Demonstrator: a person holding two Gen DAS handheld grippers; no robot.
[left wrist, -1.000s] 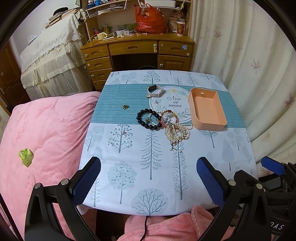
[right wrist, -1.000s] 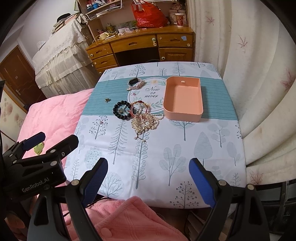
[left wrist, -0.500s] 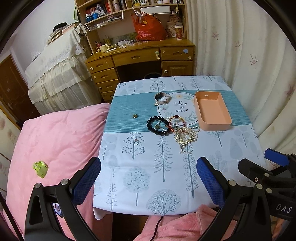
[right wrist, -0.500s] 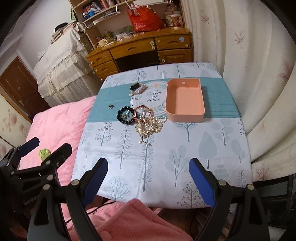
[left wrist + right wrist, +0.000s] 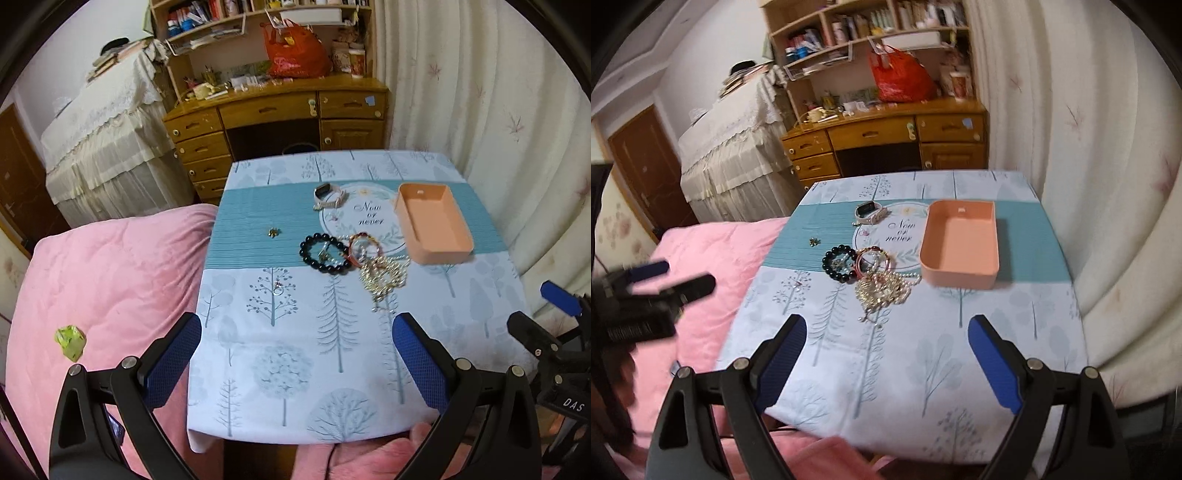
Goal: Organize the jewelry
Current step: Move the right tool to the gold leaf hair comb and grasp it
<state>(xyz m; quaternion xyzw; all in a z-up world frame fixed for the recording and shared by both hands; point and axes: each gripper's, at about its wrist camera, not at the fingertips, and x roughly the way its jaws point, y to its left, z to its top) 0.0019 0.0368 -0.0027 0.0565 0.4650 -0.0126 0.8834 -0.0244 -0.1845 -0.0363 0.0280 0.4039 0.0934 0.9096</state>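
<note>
— Fingers first: how do the two grippers stand?

— Both pairs are spread wide with nothing between them. Left gripper (image 5: 297, 345) hangs over the near edge of the tree-print tablecloth (image 5: 332, 350), toward its left side; right gripper (image 5: 886, 352) hangs over the near edge too, further right. Neither touches anything.

— And the jewelry, left to right?

— A tiny ring (image 5: 277, 291) lies alone on the pale print, well apart from the rest. Beyond it a small gold charm (image 5: 273, 232) sits on the teal stripe. Then the black bead bracelet (image 5: 325, 254), touching a red cord bracelet (image 5: 364, 246), which overlaps a tangled heap of pearl and gold chains (image 5: 384, 275). A watch with a pale strap (image 5: 328, 195) lies further back. The peach tray (image 5: 960, 243) stands at the right, empty, just beside the heap.

— So what is the step?

— Judging from this, the first pick has not begun. I would send the right gripper to the heap, since it is nearest the tray.

— How to do it well?

— Come down steeply, close on a bunched part of the chains rather than a single strand, and lift slowly: the red cord and beads may drag along. The ring and charm look flat and small, so they need fingertips pressed right against the cloth.
</note>
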